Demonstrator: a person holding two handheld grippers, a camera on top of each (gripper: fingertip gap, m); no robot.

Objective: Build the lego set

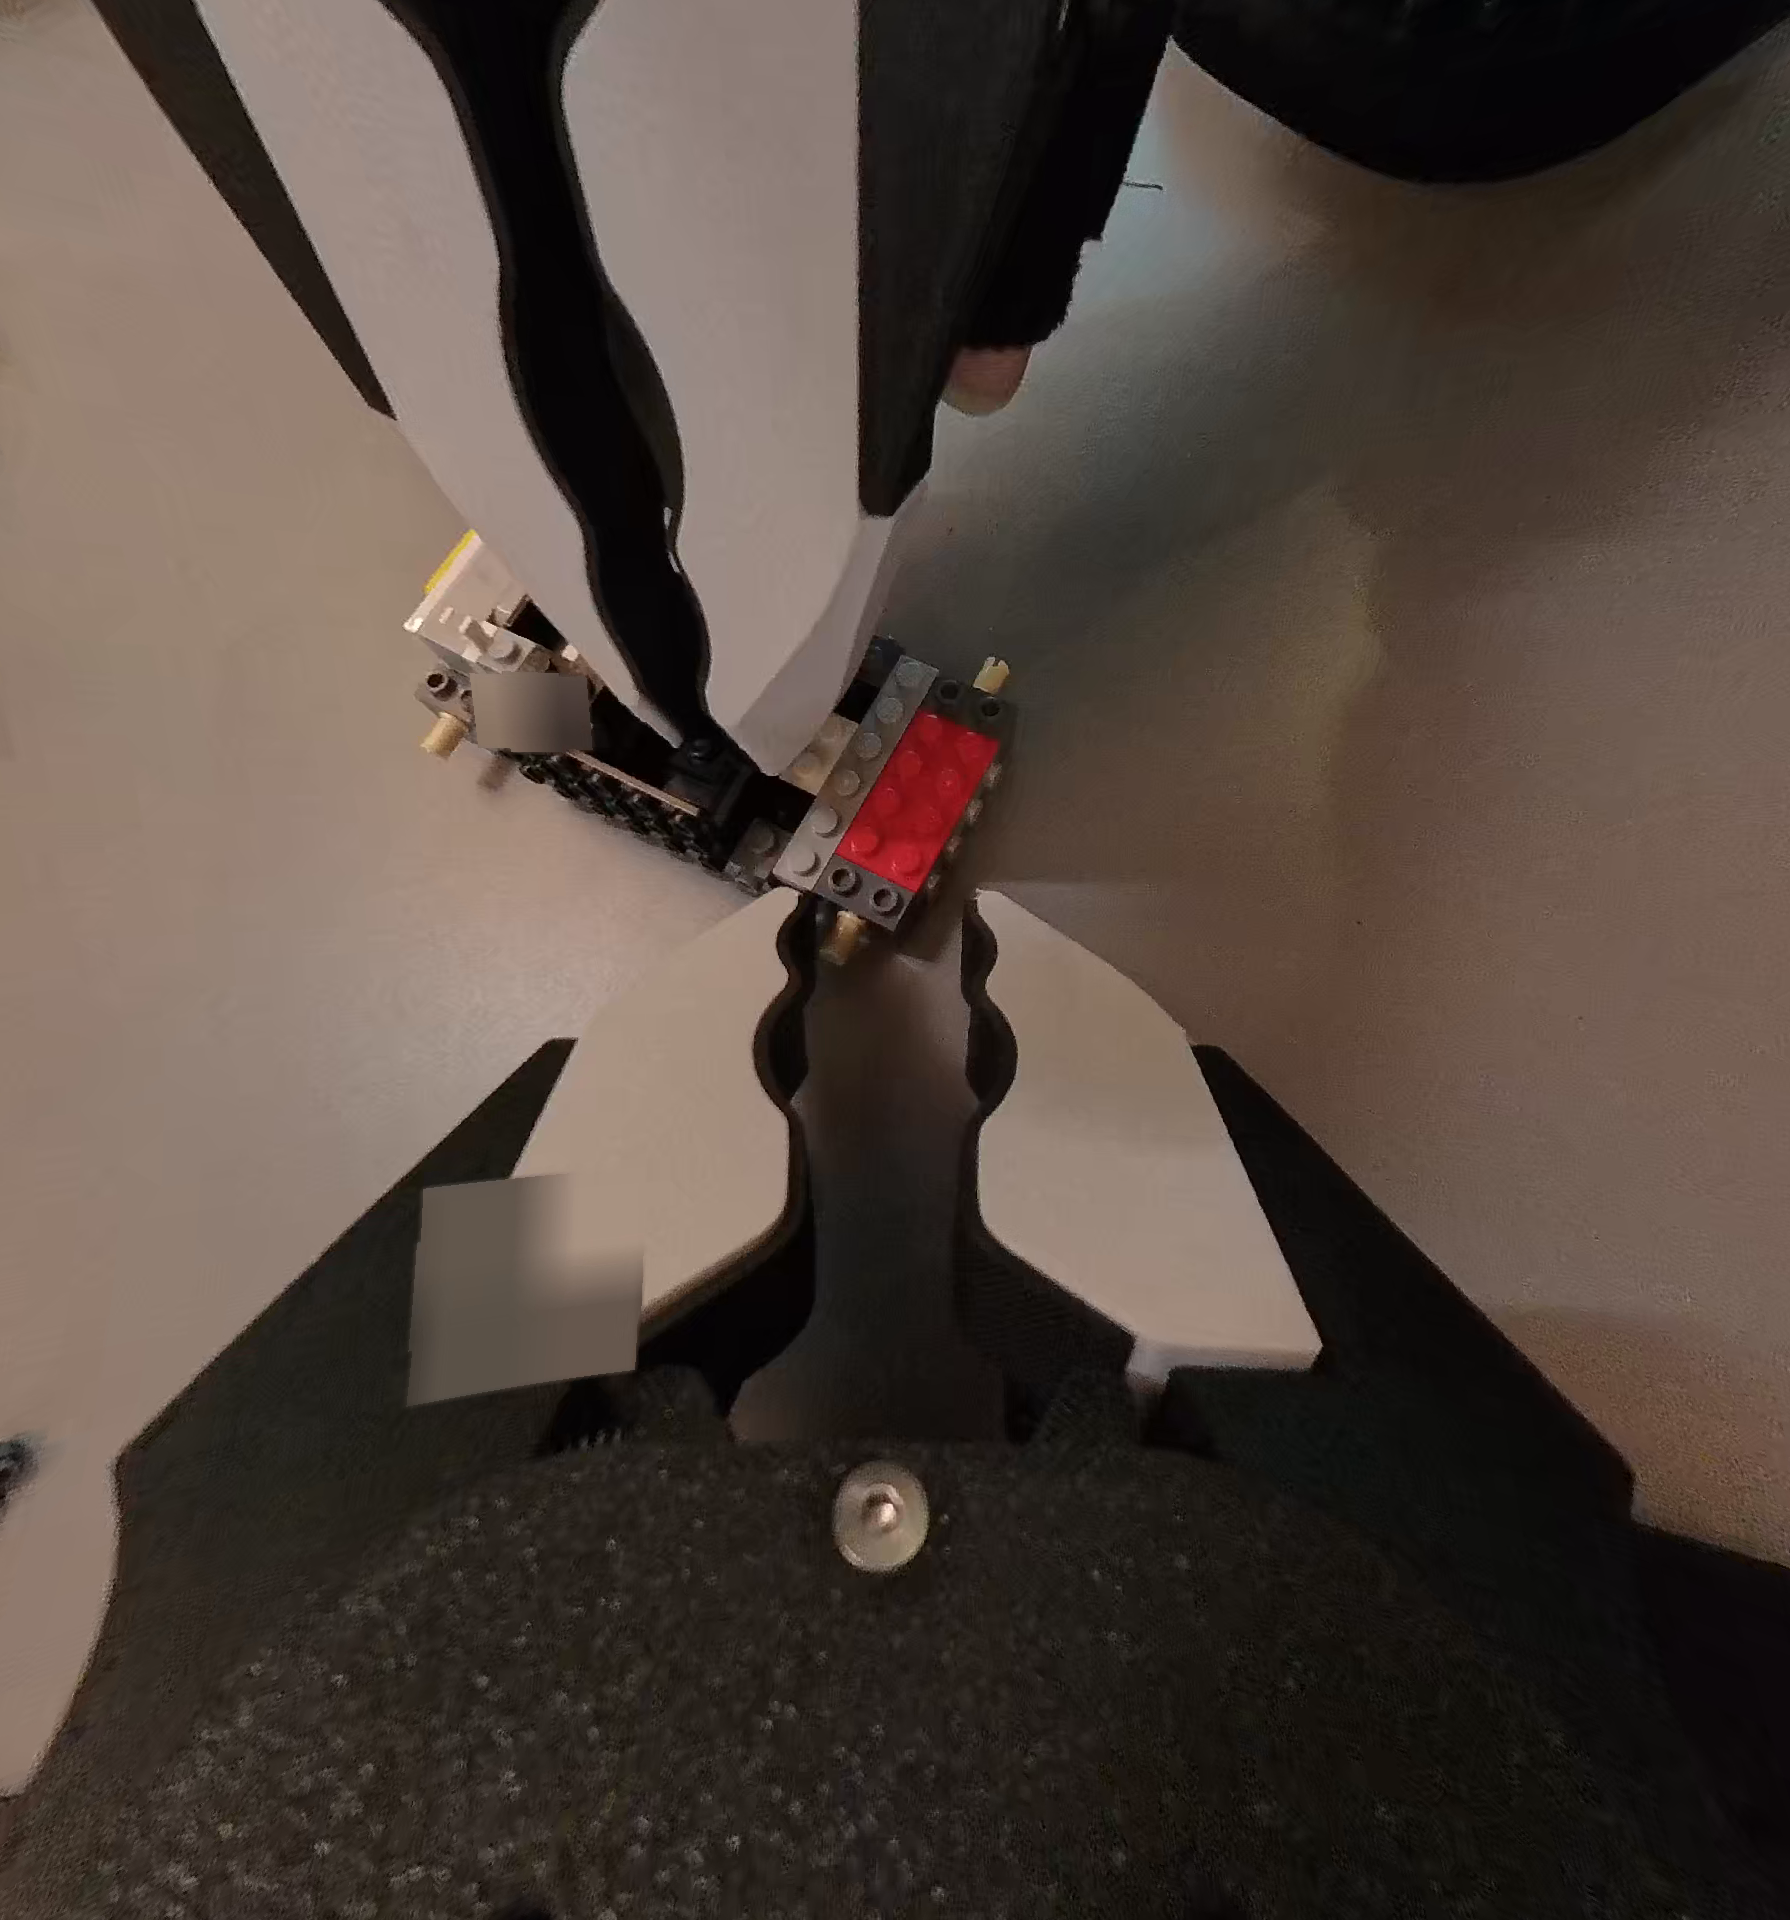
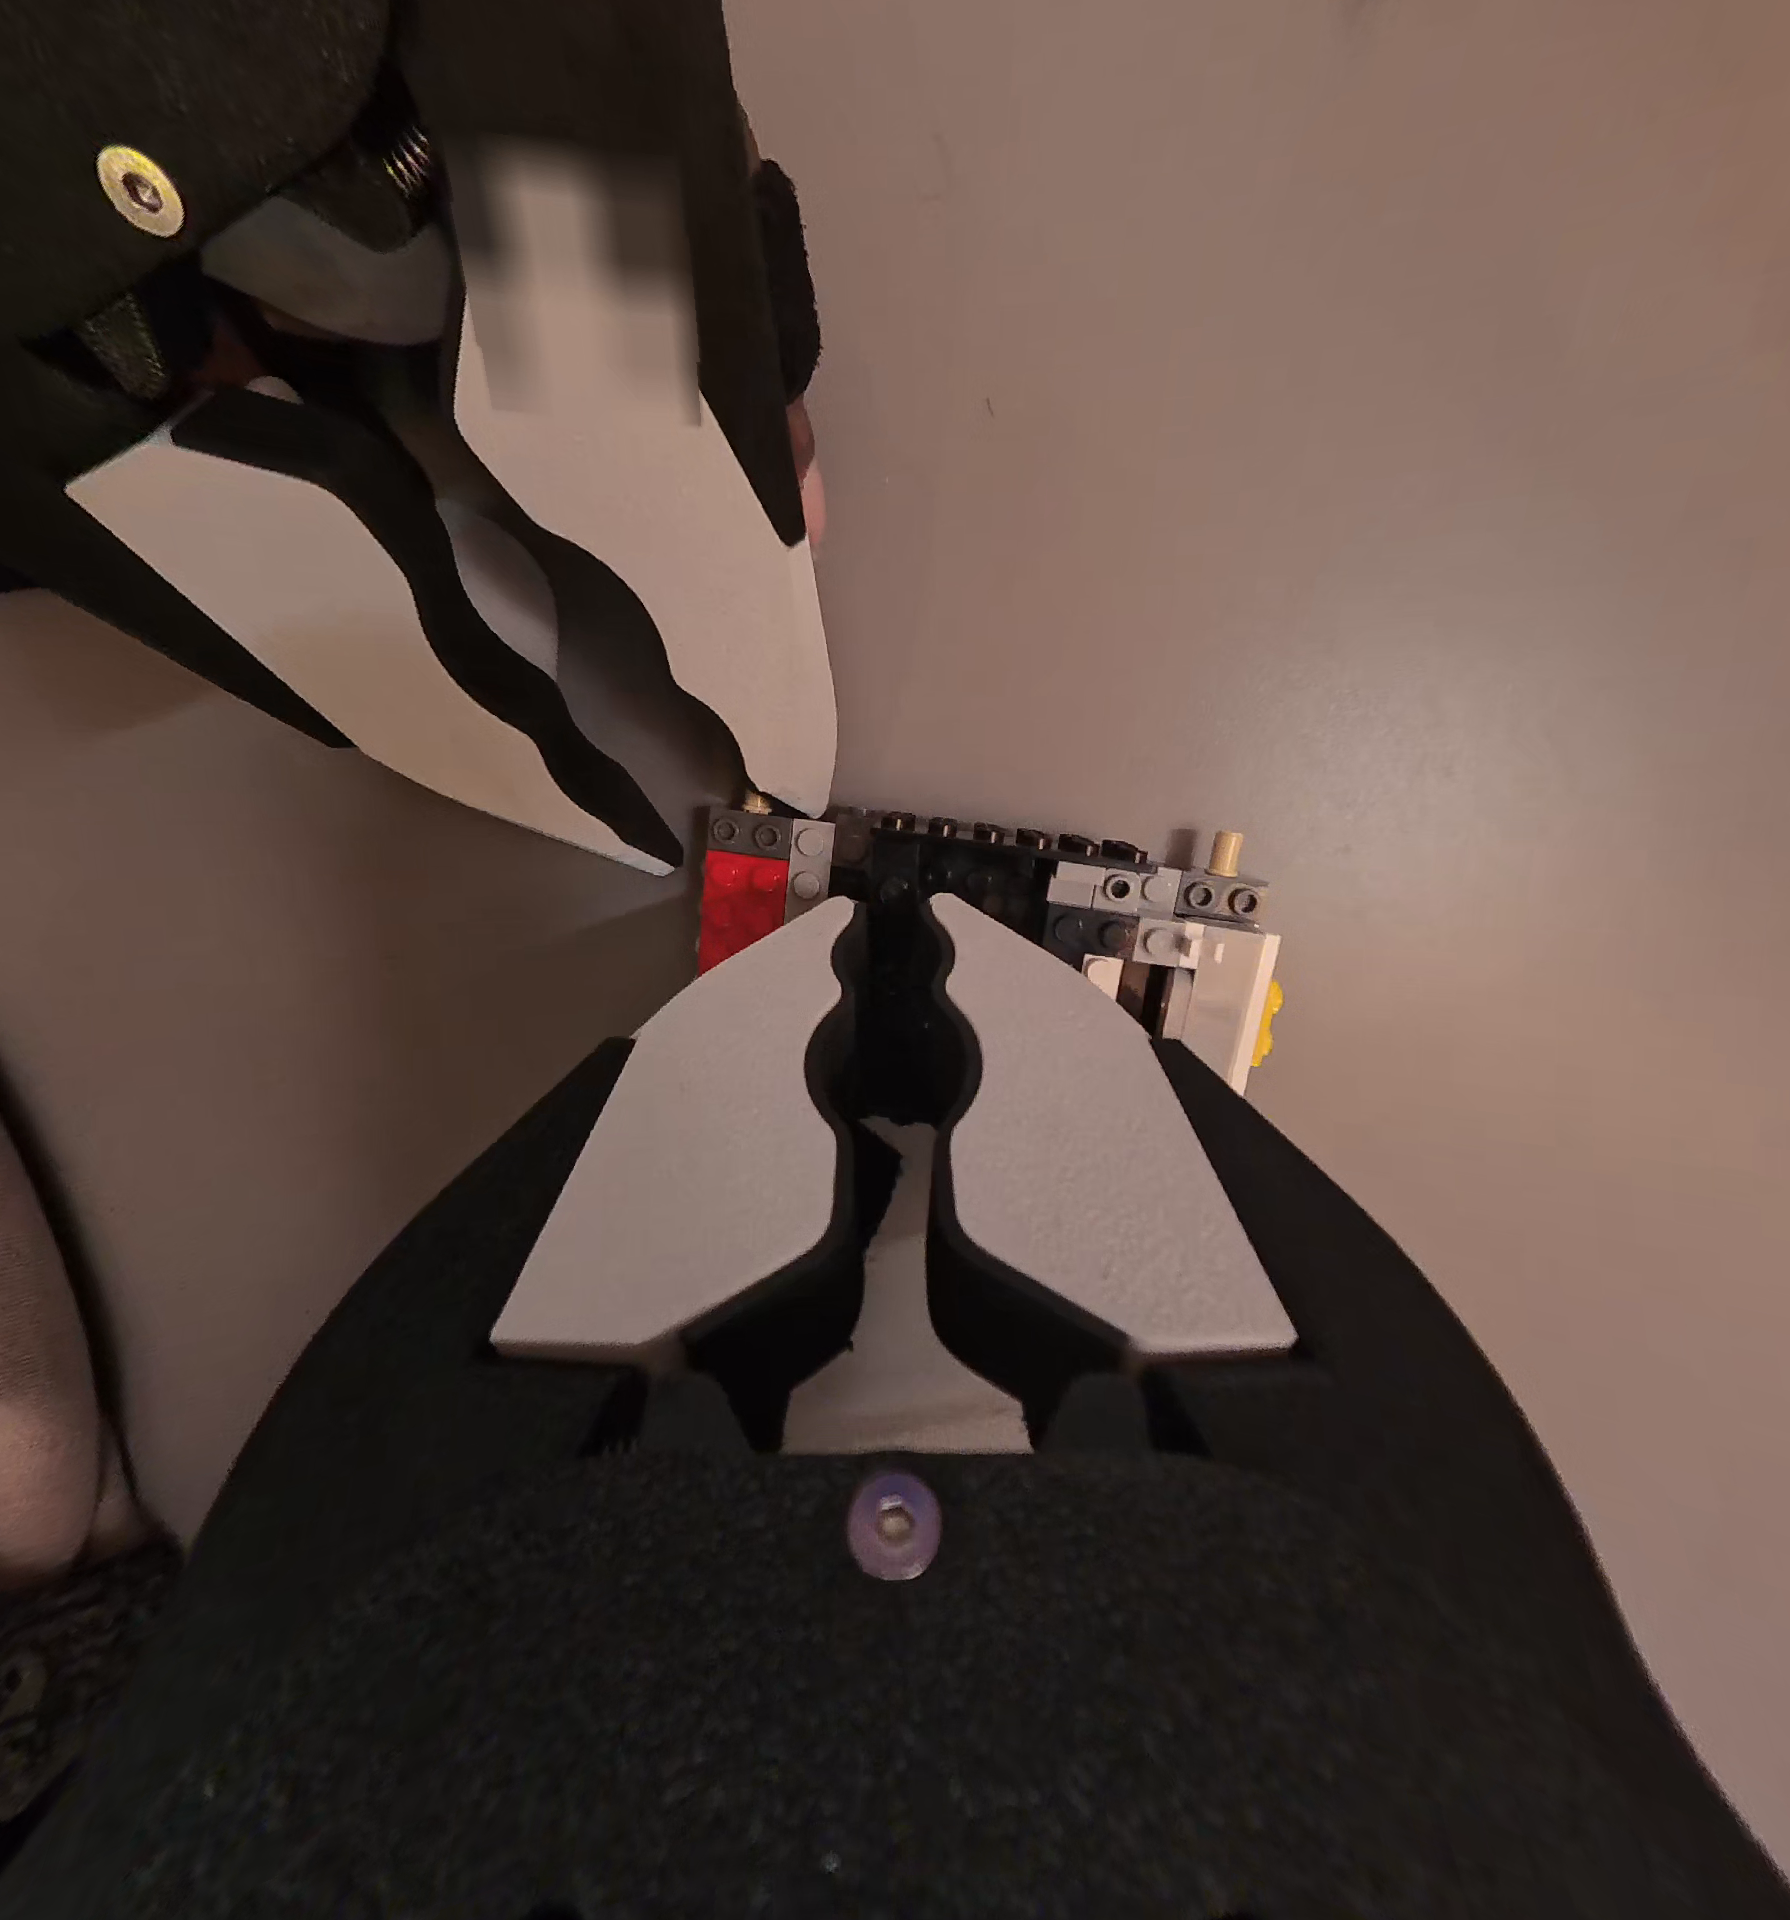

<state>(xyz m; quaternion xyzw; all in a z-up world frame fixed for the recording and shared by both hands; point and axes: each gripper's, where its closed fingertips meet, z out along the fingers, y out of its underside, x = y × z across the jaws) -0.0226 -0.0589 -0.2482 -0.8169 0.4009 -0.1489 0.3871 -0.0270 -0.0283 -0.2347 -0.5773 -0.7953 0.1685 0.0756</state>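
- In the left wrist view, the left gripper (image 1: 875,914), black with pale grey finger plates, is reaching forward over the plain pale grey desk (image 1: 1442,727), its jaws standing apart with a clear gap between them.
- Just at its fingertips, the end of the partly built lego model of black, grey and white bricks (image 1: 766,769) is lying flat on the desk; a small tan peg (image 1: 841,940) is sticking out of that end into the gap between the tips, and whether the tips are touching it cannot be told.
- On that same end, the flat red studded plate (image 1: 917,805) is sitting beside a row of light grey studded bricks (image 1: 860,774), with dark grey bricks at both of its ends.
- Beyond, the right gripper (image 1: 740,743) is coming down from the far side onto the black middle of the model, its jaws nearly together; whether they are clamping a brick cannot be told.
- At the model's far end, a white block with a yellow piece (image 1: 455,582) is showing.
- In the right wrist view, the right gripper (image 2: 891,904) is resting over the model's (image 2: 984,862) black centre, with the left gripper (image 2: 740,821) at the end by the red plate (image 2: 740,904).
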